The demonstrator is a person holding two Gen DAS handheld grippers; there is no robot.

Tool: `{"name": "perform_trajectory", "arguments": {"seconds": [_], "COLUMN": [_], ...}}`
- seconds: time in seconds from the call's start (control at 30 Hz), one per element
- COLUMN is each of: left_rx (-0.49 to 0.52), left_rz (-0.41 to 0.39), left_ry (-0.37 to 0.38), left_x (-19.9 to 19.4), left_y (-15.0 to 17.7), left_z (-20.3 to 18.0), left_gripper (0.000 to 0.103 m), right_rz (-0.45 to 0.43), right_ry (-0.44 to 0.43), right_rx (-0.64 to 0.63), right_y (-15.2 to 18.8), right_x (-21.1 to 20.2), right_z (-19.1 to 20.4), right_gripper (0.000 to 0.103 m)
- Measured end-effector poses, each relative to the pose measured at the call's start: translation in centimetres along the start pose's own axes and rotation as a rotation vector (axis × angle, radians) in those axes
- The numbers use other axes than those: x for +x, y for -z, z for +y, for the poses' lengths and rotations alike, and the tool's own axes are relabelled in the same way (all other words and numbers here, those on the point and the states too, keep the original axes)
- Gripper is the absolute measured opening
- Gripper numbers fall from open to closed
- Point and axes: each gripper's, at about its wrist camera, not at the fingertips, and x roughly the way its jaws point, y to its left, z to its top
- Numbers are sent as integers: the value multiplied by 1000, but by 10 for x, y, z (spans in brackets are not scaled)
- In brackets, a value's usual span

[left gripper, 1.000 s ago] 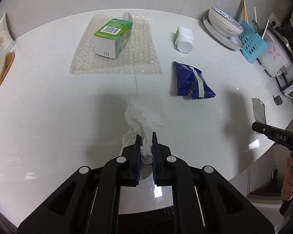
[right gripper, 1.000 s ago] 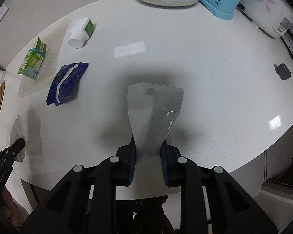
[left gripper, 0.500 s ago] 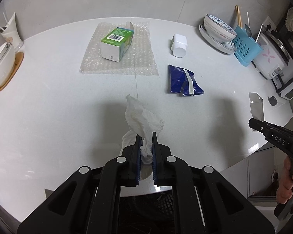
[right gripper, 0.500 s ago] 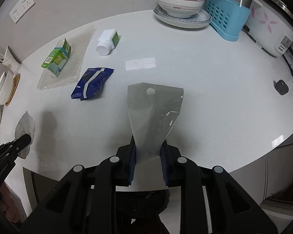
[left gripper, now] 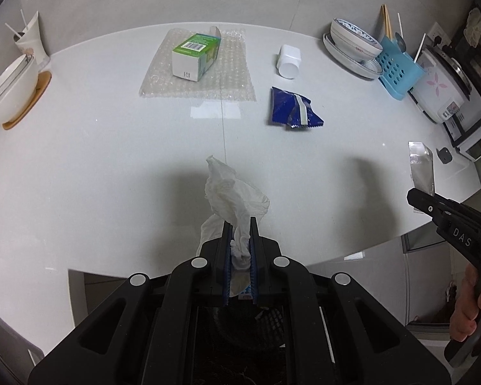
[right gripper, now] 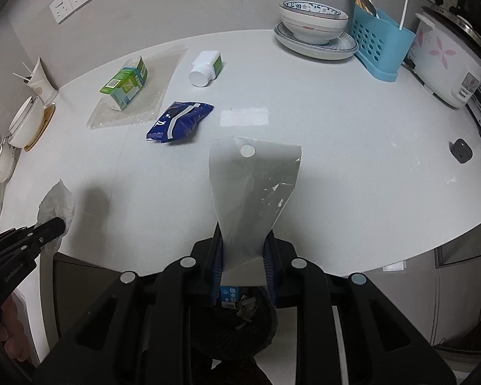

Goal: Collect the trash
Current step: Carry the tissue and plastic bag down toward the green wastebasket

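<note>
holding trash in both grippers above the near edge of the white table (left gripper: 80,166), lower half of both frames.
left gripper (left gripper: 240,240): jaws nearly closed, pinching a crumpled white tissue (left gripper: 231,192); tissue sticks up out of the jaws at frame centre, lifted off the table.
right gripper (right gripper: 243,250): jaws partly closed, clamped on the narrow bottom of a clear plastic bag (right gripper: 253,179); bag fans out upward, round hang hole at its top edge.
cross views: right gripper tip and the bag show at right edge of the left view; left gripper and tissue show at lower left of the right view.
bin: dark trash bin (right gripper: 240,320) below the table edge, seen between the right gripper's arms, bottom centre; some scraps inside, detail unclear.
trash on table: blue snack wrapper (left gripper: 293,109) right of centre; green and white carton (left gripper: 195,56) lying on a bubble wrap sheet (left gripper: 231,77), upper centre; white pill bottle (left gripper: 288,61) on its side, near the wrapper.
other items: bowl on a plate (right gripper: 314,21) top right of the right view, touching a blue utensil holder (right gripper: 378,41); rice cooker (right gripper: 445,61) far right; white bowl on a wooden coaster (left gripper: 12,86) at left edge; small black object (right gripper: 461,150) near right edge.
</note>
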Motion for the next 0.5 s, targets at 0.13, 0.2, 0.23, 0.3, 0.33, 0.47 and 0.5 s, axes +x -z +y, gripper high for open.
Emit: {"name": "perform_trajectory", "arguments": {"seconds": [0.13, 0.2, 0.23, 0.3, 0.33, 0.47, 0.5], "left_rx": [2, 6, 7, 10, 12, 18, 18], "left_rz": [4, 5, 7, 11, 12, 20, 22], "left_ry": [5, 6, 7, 11, 11, 20, 22], "left_x": [-3, -4, -4, -5, -5, -6, -6], "left_y": [15, 21, 25, 33, 36, 52, 56], "left_z": [-6, -8, -10, -14, -15, -22, -23], "left_gripper": [8, 8, 8, 8, 8, 8, 8], "right_rz": [-6, -6, -6, -6, -6, -3, -3], "right_ry": [-4, -7, -6, -9, -9, -14, -16], "right_rx": [-14, -19, -21, -24, -25, -33, -35], "right_y": [14, 21, 24, 32, 35, 49, 54], "right_x": [-5, -8, -9, -11, -11, -14, -15], "right_z": [2, 2, 3, 3, 3, 2, 1], "right_gripper": [21, 21, 21, 21, 21, 21, 21]}}
